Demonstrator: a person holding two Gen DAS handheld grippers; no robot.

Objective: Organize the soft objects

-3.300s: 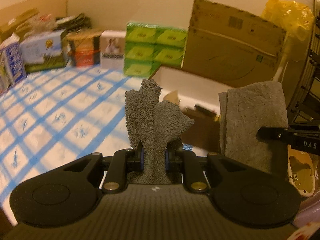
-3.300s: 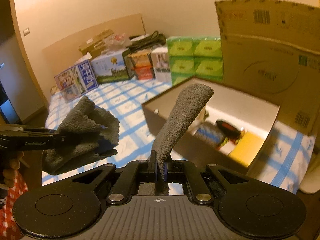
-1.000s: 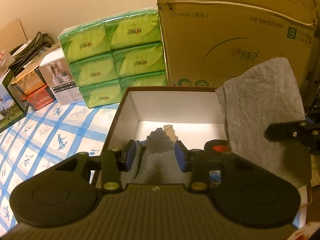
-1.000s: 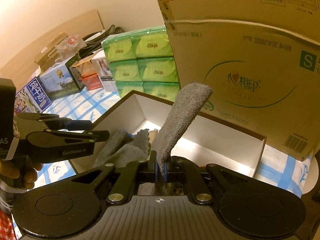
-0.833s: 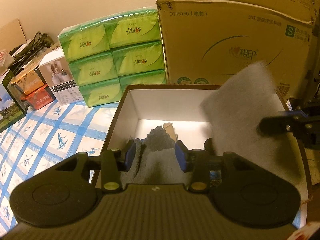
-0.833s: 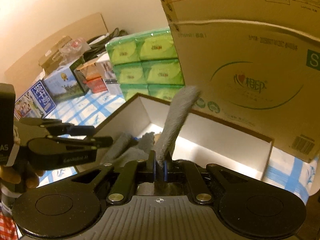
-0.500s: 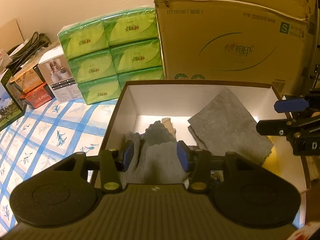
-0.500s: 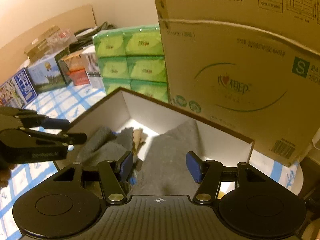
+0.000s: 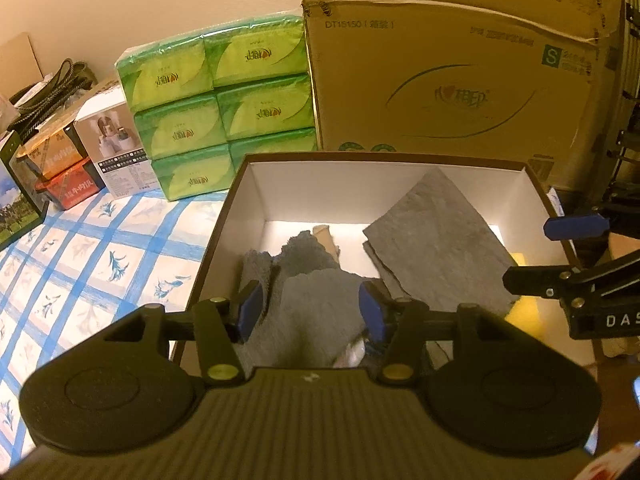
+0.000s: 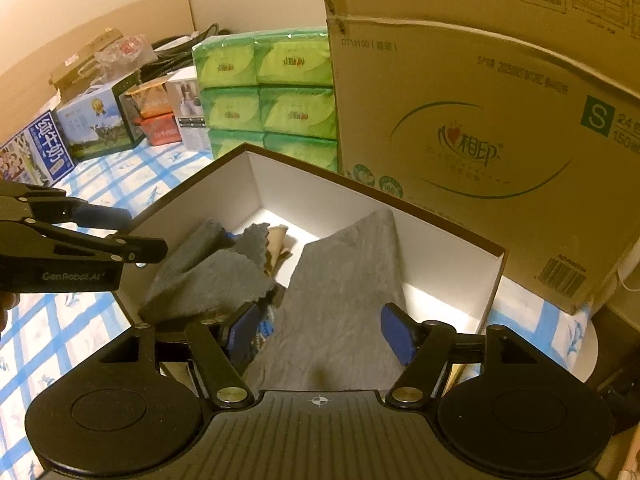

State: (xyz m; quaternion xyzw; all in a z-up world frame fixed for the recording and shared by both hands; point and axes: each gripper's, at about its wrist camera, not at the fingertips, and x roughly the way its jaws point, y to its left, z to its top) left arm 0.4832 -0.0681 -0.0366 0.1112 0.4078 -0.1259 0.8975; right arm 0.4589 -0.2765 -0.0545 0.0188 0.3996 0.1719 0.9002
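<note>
An open brown box with white walls [image 9: 256, 192] [image 10: 256, 184] holds two grey cloths. A fluffy grey towel [image 9: 312, 308] [image 10: 216, 284] lies crumpled at the box's left. A flat grey cloth [image 9: 436, 236] [image 10: 344, 300] lies at its right, leaning on the far wall. My left gripper [image 9: 310, 312] is open and empty just above the fluffy towel; it also shows in the right wrist view [image 10: 132, 232]. My right gripper [image 10: 320, 332] is open and empty over the flat cloth; it also shows in the left wrist view [image 9: 560, 252].
A large cardboard carton [image 9: 460, 76] stands right behind the box. Stacked green tissue packs [image 9: 216, 108] sit to its left, with several small cartons [image 10: 96, 120] further left. A blue-checked sheet [image 9: 100, 248] covers the surface. A yellow item [image 9: 520, 258] lies under the flat cloth.
Both grippers carried their cloths over the box and opened. The fluffy towel dropped at the left, then the flat cloth dropped at the right. Both cloths now lie loose in the box.
</note>
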